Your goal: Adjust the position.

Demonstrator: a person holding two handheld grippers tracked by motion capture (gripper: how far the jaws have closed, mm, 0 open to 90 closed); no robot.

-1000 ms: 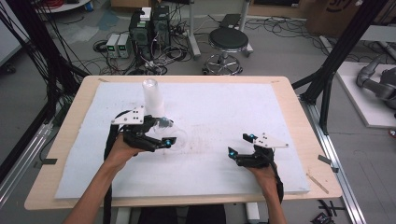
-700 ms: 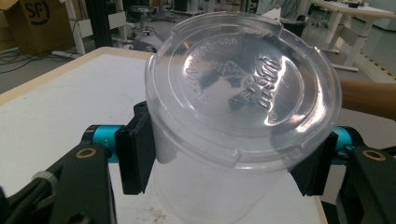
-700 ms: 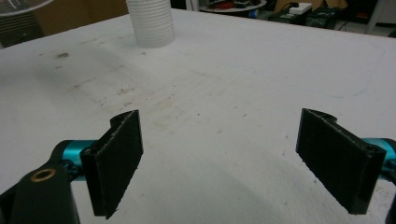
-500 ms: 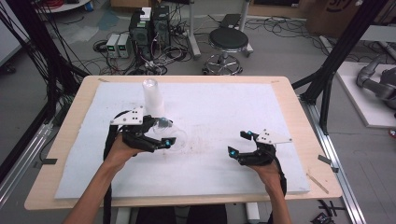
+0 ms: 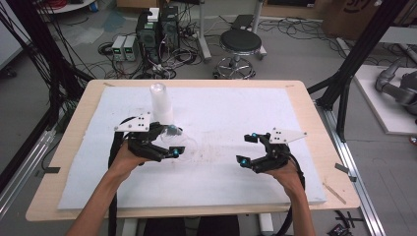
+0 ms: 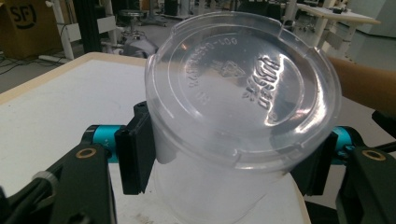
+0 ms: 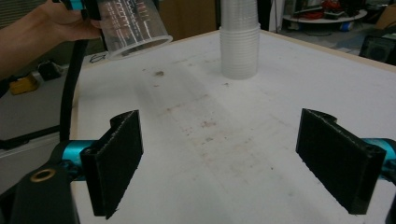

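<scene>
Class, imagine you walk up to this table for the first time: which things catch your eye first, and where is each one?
First comes the clear plastic cup, clamped between the jaws of the left gripper at the left of the white mat and tilted off it. Behind it, toward the far edge, stands a tall stack of clear cups. At the right, the right gripper hangs open with nothing between its jaws.

Glossy clear plastic cup; matt white, stained table cover.

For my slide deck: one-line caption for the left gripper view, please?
Left tool clamps a clear plastic cup, its base toward the camera, above the white mat.
</scene>
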